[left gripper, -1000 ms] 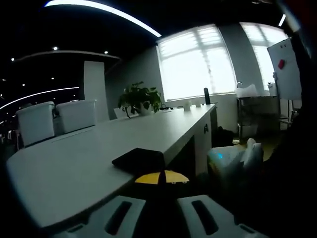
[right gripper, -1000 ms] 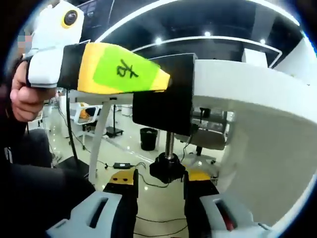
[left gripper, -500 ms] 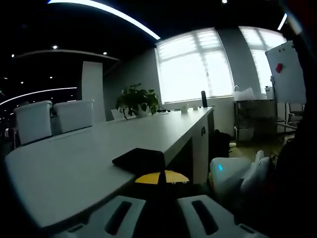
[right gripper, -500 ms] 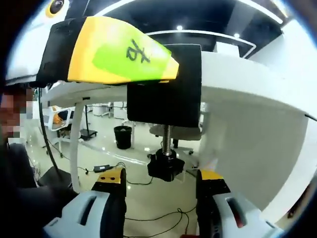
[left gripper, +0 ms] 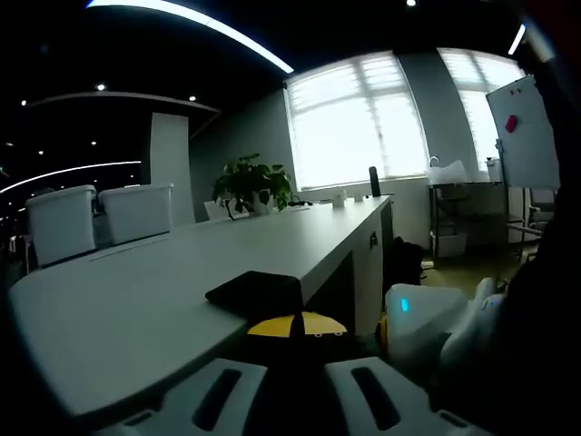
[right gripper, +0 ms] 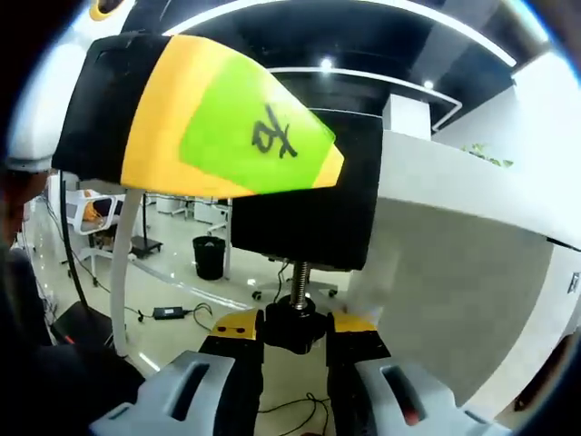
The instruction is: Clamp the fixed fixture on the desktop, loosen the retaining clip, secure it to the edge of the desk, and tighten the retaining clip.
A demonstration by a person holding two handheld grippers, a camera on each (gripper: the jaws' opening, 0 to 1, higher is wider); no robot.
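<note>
The black clamp fixture [right gripper: 304, 204] sits over the edge of the white desk [right gripper: 454, 182]. Its top plate [left gripper: 256, 291] lies flat on the desktop [left gripper: 118, 309]. My left gripper [left gripper: 295, 325] is shut on the plate, and its yellow and green taped jaw [right gripper: 218, 123] reaches in from the left of the right gripper view. Below the desk edge a threaded screw [right gripper: 298, 277] ends in a black knob [right gripper: 292, 325]. My right gripper [right gripper: 295, 329] is shut on that knob, its yellow-tipped jaws pressed to both sides. Its white body [left gripper: 422, 318] appears beside the desk.
A potted plant [left gripper: 254, 182] and small items stand far down the long desk, with white chairs [left gripper: 100, 218] on its left. A whiteboard [left gripper: 531, 127] stands at the right. Under the desk are a desk leg [right gripper: 127, 272], a bin [right gripper: 209, 257] and floor cables.
My right gripper's jaws have closed from wide apart onto the knob, and it has moved closer under the clamp. The left gripper holds the plate as before.
</note>
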